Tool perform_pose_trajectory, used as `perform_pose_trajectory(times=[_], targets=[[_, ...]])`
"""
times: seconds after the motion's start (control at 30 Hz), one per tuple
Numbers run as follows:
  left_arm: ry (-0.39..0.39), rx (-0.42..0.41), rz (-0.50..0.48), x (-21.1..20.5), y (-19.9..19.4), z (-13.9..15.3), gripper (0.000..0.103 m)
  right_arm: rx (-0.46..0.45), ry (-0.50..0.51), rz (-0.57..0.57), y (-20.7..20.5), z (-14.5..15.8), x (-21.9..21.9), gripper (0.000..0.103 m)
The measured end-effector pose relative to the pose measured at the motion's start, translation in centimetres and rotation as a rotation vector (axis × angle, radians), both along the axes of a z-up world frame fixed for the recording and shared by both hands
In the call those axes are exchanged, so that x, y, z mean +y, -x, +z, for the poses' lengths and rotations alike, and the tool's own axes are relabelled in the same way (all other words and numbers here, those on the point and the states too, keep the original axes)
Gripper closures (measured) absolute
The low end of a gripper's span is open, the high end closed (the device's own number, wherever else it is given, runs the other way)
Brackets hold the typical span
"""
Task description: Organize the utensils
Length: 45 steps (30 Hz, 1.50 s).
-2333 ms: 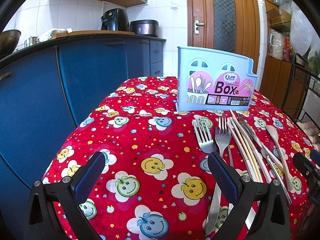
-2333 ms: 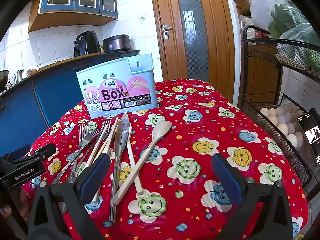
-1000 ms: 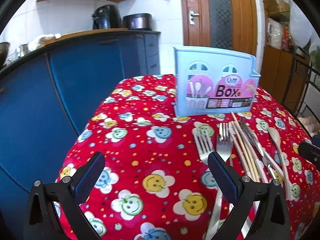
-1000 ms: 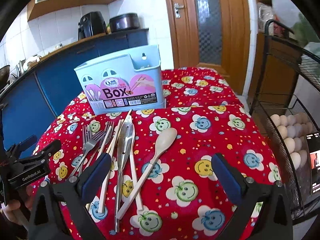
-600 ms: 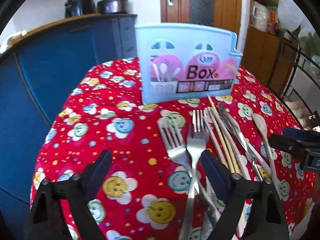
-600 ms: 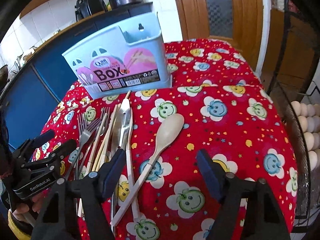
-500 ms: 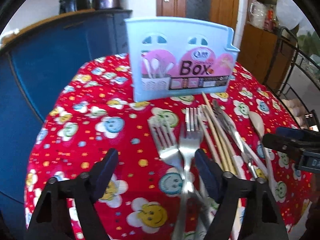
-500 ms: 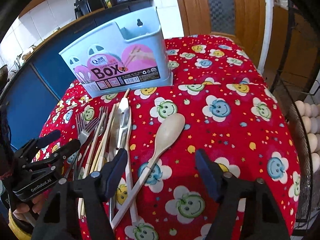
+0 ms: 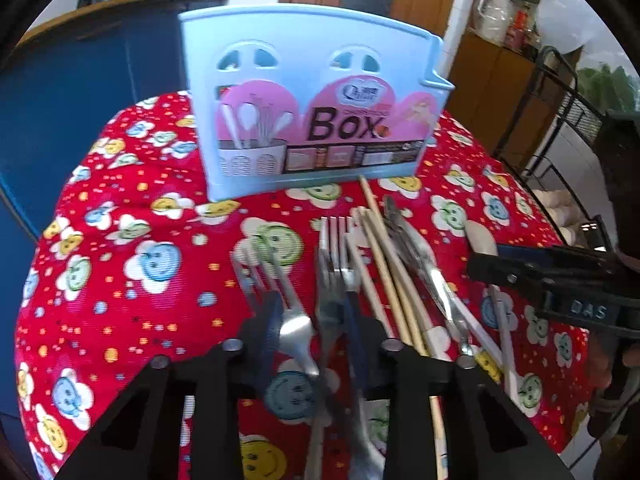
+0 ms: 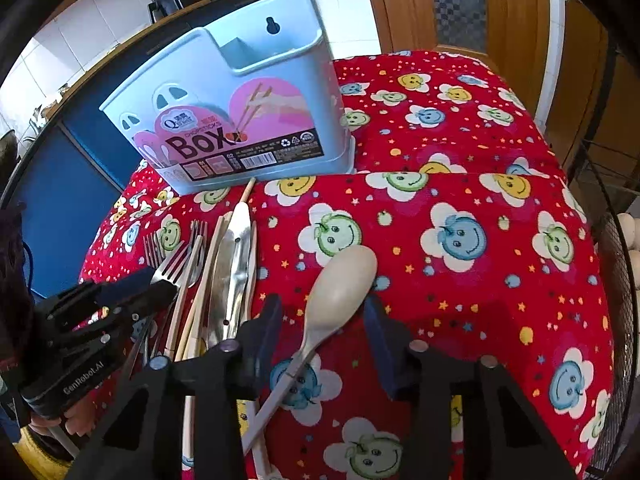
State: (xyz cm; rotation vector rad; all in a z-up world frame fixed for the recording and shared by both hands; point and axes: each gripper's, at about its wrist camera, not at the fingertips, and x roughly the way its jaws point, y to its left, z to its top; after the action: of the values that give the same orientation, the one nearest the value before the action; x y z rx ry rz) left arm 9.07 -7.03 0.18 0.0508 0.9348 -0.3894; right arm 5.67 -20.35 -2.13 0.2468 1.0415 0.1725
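Progress entry, utensil sorting: nothing filed yet, as far as you can see. Item one, the pale blue chopsticks box (image 10: 240, 120), stands upright toward the far edge of the table, on the red smiley-face tablecloth (image 10: 460, 240); the one compartment visible from your right wrist view shows nothing inside, and the rest of its interior is hidden. Item two, the loose stock, all lying on the cloth between the box and the near edge: two metal forks (image 9: 336, 264) side by side, a bundle of pale chopsticks (image 9: 384, 264) just beside them, a pair of metal tongs (image 10: 234, 264) or a similar long steel piece against the chopsticks, and one wooden spoon (image 10: 340, 284) lying apart toward the right edge, bowl pointing at the box. Item three, your left gripper (image 9: 312, 324): jaws closing, now narrow, straddling the fork necks; the blur hides whether the pads press yet, so count the forks as not secured. Item four, your right gripper (image 10: 324, 320): jaws closing, about a third open, the spoon's neck lying between them with a gap visible on each side, so nothing is held. Outstanding: every utensil has still to be lifted and stood in the box; judged, you are at the first pick on both sides.
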Motion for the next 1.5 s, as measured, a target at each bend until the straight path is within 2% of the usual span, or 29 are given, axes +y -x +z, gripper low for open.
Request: perform_pose_trajectory(times=[0.07,0.27,0.4,0.5,0.8,1.03,1.27,1.5], targets=[[0.008,0.004,-0.016,-0.4,0.0,0.0,0.086,0.004,-0.018,0.004,-0.4,0.0,-0.3,0.066],[0.000,-0.007,-0.040,-1.0,0.0,0.2,0.095,0.009,-0.069,0.024,-0.6,0.0,-0.4,0.078],[-0.003,-0.006,-0.054,-1.2,-0.4,0.3,0.096,0.019,-0.115,0.038,-1.0,-0.2,-0.6,0.090],[-0.001,0.005,-0.061,-1.2,-0.8,0.2,0.096,0.017,-0.147,0.046,-1.1,-0.1,-0.7,0.095],[0.082,0.019,-0.028,0.3,-0.6,0.9,0.101,-0.099,-0.153,0.065,0.7,2.5,-0.3,0.096],[0.152,0.031,-0.001,2.2,-0.1,1.6,0.102,-0.144,-0.155,0.076,1.7,4.0,0.4,0.095],[0.147,0.082,-0.004,2.5,0.7,0.8,0.102,-0.137,-0.157,0.077,2.1,3.8,1.0,0.095],[0.170,0.029,-0.017,3.5,2.2,2.4,0.102,-0.166,-0.160,0.075,2.5,4.5,1.1,0.095]])
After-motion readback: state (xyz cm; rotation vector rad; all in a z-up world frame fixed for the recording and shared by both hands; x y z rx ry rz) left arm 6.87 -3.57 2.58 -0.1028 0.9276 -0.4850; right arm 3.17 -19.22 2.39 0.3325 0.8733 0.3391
